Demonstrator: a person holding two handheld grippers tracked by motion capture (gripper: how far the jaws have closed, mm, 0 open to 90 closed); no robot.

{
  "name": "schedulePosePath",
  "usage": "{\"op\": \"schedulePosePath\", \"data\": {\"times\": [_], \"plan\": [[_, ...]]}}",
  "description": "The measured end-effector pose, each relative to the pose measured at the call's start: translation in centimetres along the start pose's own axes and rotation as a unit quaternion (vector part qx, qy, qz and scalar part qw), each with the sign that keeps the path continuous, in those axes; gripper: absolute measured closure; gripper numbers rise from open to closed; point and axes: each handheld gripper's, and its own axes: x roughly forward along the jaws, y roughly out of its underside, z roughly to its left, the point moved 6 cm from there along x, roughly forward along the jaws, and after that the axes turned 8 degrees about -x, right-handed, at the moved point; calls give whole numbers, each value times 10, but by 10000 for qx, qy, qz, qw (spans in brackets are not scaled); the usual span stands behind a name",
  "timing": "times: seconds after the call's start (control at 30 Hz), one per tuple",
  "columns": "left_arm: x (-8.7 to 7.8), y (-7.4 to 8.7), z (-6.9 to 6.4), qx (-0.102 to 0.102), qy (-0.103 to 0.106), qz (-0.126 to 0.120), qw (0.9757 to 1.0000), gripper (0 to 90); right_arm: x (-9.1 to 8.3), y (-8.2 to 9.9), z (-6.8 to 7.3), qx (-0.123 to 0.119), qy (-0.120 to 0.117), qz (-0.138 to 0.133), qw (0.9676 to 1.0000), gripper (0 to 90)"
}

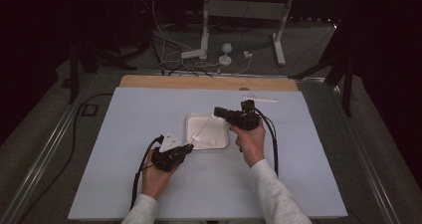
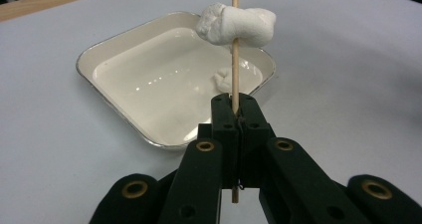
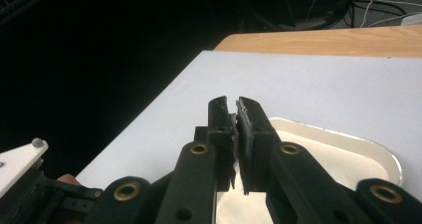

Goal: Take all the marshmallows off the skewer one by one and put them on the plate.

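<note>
Left gripper view — skewer (image 2: 234, 74) top cut off above marshmallow (image 2: 238, 26).

Two marshmallows: one (image 2: 236, 25) on the skewer (image 2: 234, 74), one (image 2: 222, 79) lying in the tray (image 2: 124, 50). One skewer, one tray, near the bench's (image 1: 124, 184) middle. Two tongs, left (image 1: 189, 147) and right (image 1: 217, 111).

Left gripper (image 2: 234, 114) clamped; right gripper (image 3: 234, 119) closed, empty.
</note>
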Motion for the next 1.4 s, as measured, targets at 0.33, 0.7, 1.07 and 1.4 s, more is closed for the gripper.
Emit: {"op": "schedulePosePath", "data": {"times": [0.33, 0.7, 1.07, 1.4], "plan": [[2, 2, 2, -9, -86, 103, 9999, 900, 2, 2, 6, 61, -253, -32, 9997, 844], [4, 3, 6, -118, -199, 209, 9995, 900, 1, 3, 7, 136, -499, -77, 9986, 804], [4, 4, 9, -238, -296, 242, 9990, 900, 3, 9, 8, 77, -552, 63, 9984, 689], [6, 5, 5, -185, -182, 268, 9993, 900, 4, 13, 8, -94, -314, 172, 9993, 650]]}}
